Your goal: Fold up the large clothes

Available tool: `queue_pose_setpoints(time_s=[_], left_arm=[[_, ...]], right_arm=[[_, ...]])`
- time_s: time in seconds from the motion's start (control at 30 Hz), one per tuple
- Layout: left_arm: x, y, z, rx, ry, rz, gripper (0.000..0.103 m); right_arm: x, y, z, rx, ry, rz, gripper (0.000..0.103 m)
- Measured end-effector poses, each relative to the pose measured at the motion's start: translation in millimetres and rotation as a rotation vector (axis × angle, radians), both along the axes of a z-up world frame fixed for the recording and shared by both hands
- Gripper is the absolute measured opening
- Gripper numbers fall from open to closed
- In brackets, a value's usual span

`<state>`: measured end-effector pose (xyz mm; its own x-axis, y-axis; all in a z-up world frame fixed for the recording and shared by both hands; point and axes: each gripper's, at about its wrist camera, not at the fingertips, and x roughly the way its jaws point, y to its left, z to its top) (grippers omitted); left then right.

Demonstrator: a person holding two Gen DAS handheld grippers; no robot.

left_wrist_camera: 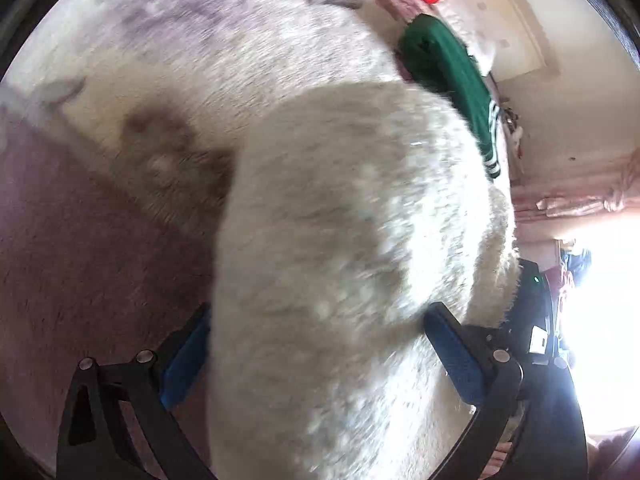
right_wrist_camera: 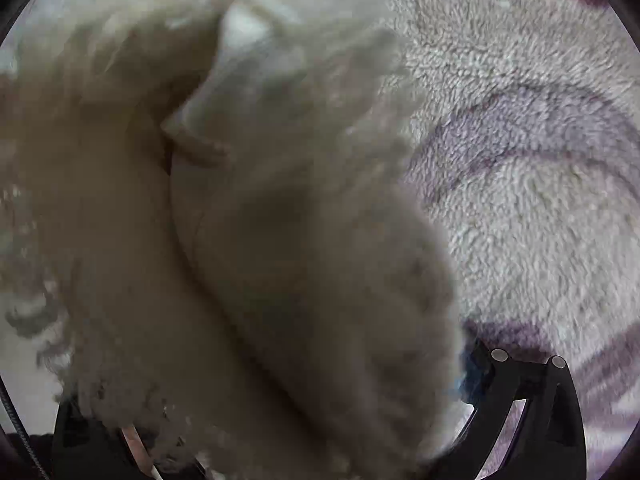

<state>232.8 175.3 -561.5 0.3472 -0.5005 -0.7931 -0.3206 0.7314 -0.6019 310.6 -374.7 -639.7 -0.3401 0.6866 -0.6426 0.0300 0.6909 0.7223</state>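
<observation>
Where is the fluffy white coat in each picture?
Left wrist view: the fluffy cream garment fills the middle and bottom, bulging between the left gripper fingers.
Right wrist view: the same garment covers the left and middle, over the right gripper.
Shared landmark: the white and purple fleece blanket, top left in the left view, right side in the right view.

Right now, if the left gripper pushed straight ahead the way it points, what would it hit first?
The cream fluffy garment: it already fills the gap between the left gripper's blue pads, bulging forward. Beyond it lies the patterned fleece blanket, though depth is unclear.
</observation>
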Motion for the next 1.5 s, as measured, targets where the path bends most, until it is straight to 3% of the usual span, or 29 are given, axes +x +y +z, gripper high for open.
queue_pose_setpoints(time_s=[0.07, 0.13, 0.2, 0.3, 0.57, 0.77, 0.8, 0.83, 0.87, 0.93, 1.0, 1.07, 1.17, 1.23, 1.3, 1.33, 1.43, 1.5], left_arm=[[7, -6, 11, 0.050, -0.015, -0.024, 0.094], [10, -10, 22, 0.087, -0.022, -0.038, 0.083], [14, -13, 32, 0.127, -0.019, -0.050, 0.074], [20, -18, 45, 0.164, -0.004, -0.073, 0.070], [73, -32, 106, 0.210, -0.063, -0.162, 0.067], [183, -57, 153, 0.176, -0.163, -0.250, 0.063], [205, -63, 163, 0.147, -0.197, -0.270, 0.056], [225, -71, 174, 0.111, -0.223, -0.299, 0.031], [253, -84, 186, 0.093, -0.250, -0.338, 0.030], [290, -104, 199, 0.112, -0.281, -0.398, 0.030], [325, -123, 195, 0.199, -0.287, -0.459, 0.030], [340, -121, 181, 0.254, -0.275, -0.485, 0.030], [331, -90, 149, 0.273, -0.240, -0.446, 0.033], [321, -69, 119, 0.220, -0.175, -0.421, 0.034], [313, -59, 88, 0.146, -0.131, -0.404, 0.066], [309, -58, 70, 0.108, -0.109, -0.400, 0.088], [302, -69, 36, -0.006, -0.099, -0.421, 0.091], [304, -83, 24, -0.021, -0.116, -0.453, 0.091]], right_arm=[[5, -1, -2, 0.062, 0.026, -0.010, 0.103], [5, 4, 0, 0.062, 0.007, -0.020, 0.102], [3, 3, 4, 0.074, 0.015, -0.060, 0.074], [1, -5, 20, 0.126, 0.037, -0.126, 0.052], [26, -30, 95, 0.179, -0.009, -0.228, 0.049], [96, -70, 144, 0.205, -0.040, -0.365, 0.049], [109, -74, 149, 0.208, -0.050, -0.382, 0.048], [125, -78, 156, 0.215, -0.060, -0.398, 0.048], [142, -80, 162, 0.225, -0.072, -0.410, 0.048], [177, -80, 171, 0.233, -0.107, -0.420, 0.047], [211, -79, 164, 0.141, -0.142, -0.387, 0.046], [238, -88, 135, -0.002, -0.109, -0.361, 0.046], [243, -123, 91, -0.049, -0.049, -0.399, 0.049], [235, -145, 69, -0.031, -0.008, -0.437, 0.056], [227, -156, 55, 0.023, -0.009, -0.445, 0.063], [224, -157, 50, 0.043, -0.021, -0.440, 0.066], [220, -187, 43, 0.069, -0.054, -0.436, 0.078], [216, -182, 40, 0.083, -0.069, -0.432, 0.085]])
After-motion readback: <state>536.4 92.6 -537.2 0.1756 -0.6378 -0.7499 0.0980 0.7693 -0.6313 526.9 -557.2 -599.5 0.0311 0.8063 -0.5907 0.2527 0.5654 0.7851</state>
